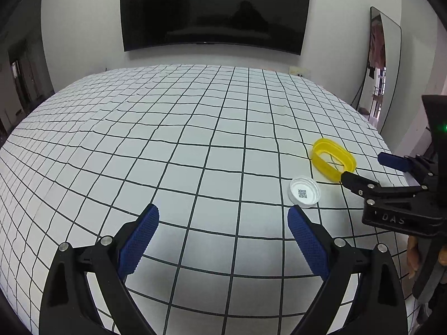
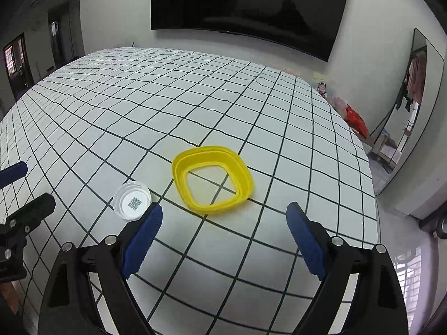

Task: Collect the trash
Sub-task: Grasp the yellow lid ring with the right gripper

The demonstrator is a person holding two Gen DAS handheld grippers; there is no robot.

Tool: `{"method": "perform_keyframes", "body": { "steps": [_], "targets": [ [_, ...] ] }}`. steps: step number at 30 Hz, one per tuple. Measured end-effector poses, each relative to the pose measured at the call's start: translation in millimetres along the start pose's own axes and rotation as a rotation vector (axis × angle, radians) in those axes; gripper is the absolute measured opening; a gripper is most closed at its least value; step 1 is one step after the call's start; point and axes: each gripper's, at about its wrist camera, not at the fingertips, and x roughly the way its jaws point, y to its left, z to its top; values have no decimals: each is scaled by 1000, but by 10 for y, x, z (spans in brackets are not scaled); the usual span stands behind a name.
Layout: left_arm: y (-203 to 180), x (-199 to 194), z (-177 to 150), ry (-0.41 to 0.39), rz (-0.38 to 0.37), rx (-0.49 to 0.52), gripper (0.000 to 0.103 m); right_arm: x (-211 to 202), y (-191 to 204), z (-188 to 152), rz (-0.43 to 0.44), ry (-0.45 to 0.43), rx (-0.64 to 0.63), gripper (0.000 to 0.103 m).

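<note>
Cloth (image 1: 195,139) with black grid lines covers the whole table, white squares all over. A big dark TV (image 1: 215,8) hangs on the wall at 12 o'clock in both views. A tall mirror (image 2: 413,106) leans on the wall at 2 o'clock.

The left claw (image 1: 223,237) hangs low over the cloth with its two blue fingers wide apart and nothing between them. The right claw (image 2: 225,237) is wide apart too, and it holds nothing. In the left view the right claw (image 1: 366,167) comes in from 3 o'clock, and its near black tip looks to be right at the edge of the ring.

The yellow ring (image 2: 213,180) lies flat on the cloth, just past the right claw at 12 o'clock. You can see the grid lines through its middle.

The white cap (image 2: 132,201) lies open side up, near the ring at its 9 o'clock. It is just beside the right claw's left finger (image 2: 142,240). A small square code sits inside it.
</note>
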Motion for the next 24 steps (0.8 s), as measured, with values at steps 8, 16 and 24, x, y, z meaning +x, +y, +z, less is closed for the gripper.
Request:
{"method": "perform_keyframes", "body": {
  "steps": [8,16,24],
  "targets": [
    [13,21,-10,13,-15,-2,91,243,-37,209,69,48,10,86],
    [-25,9,-31,14,-22,3,91,458,-26,259,96,96,6,86],
    [-37,6,-41,19,-35,10,91,624,8,297,108,128,18,86]
  ]
}}
